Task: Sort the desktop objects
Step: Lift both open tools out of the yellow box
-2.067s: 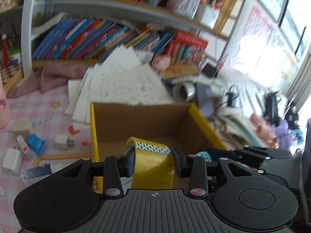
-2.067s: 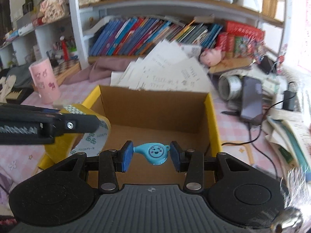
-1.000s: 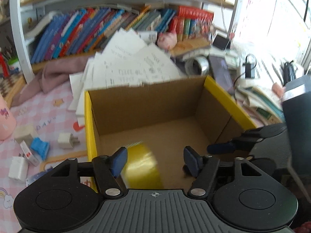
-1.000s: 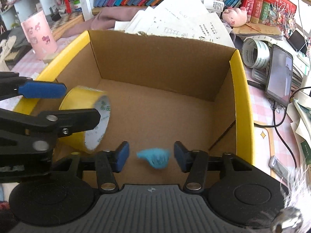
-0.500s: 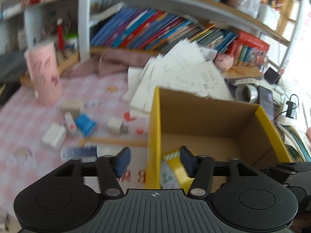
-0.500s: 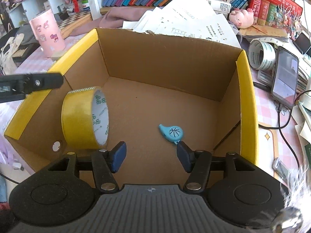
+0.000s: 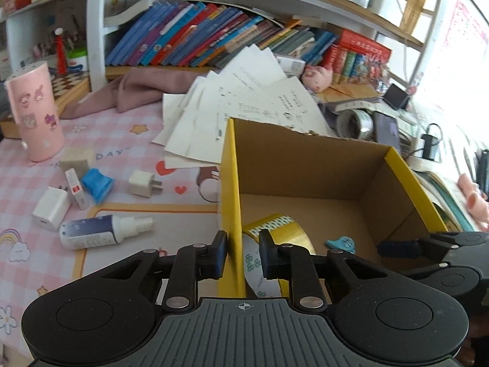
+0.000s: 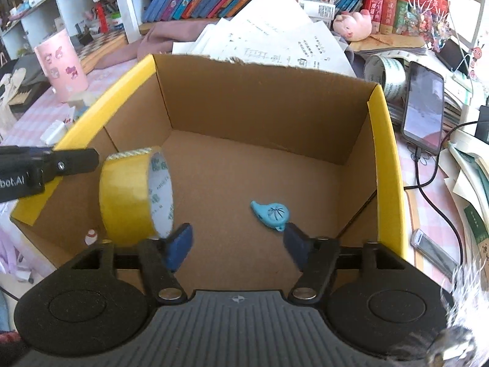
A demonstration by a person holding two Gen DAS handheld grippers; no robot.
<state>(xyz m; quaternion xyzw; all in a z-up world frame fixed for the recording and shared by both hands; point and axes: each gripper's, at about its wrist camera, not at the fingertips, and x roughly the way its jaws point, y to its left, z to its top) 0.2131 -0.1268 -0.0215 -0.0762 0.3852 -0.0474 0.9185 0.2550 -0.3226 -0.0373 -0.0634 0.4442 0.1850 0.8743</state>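
A cardboard box with yellow rims [image 8: 385, 140] stands in front of me. A yellow tape roll [image 8: 134, 195] stands on edge inside it at the left, and a small blue whistle-shaped toy [image 8: 270, 213] lies on its floor. Both also show in the left wrist view: the tape roll [image 7: 275, 238] and the toy [image 7: 340, 243]. My right gripper [image 8: 238, 246] is open and empty above the box floor. My left gripper [image 7: 243, 253] is empty, its jaws a narrow gap apart, straddling the box's left wall [image 7: 230, 183].
On the pink checked mat left of the box lie a spray bottle [image 7: 101, 232], white chargers [image 7: 142, 183] [image 7: 50, 208], a blue packet [image 7: 97, 181] and a pink cup [image 7: 33, 110]. Papers [image 7: 244, 104] lean behind the box. A phone [image 8: 423, 110], tape rolls and cables lie to the right.
Both grippers opened and dropped the tape roll and the blue toy into the box. My left gripper then swung left over the box wall and its jaws narrowed. My right gripper opened wider.
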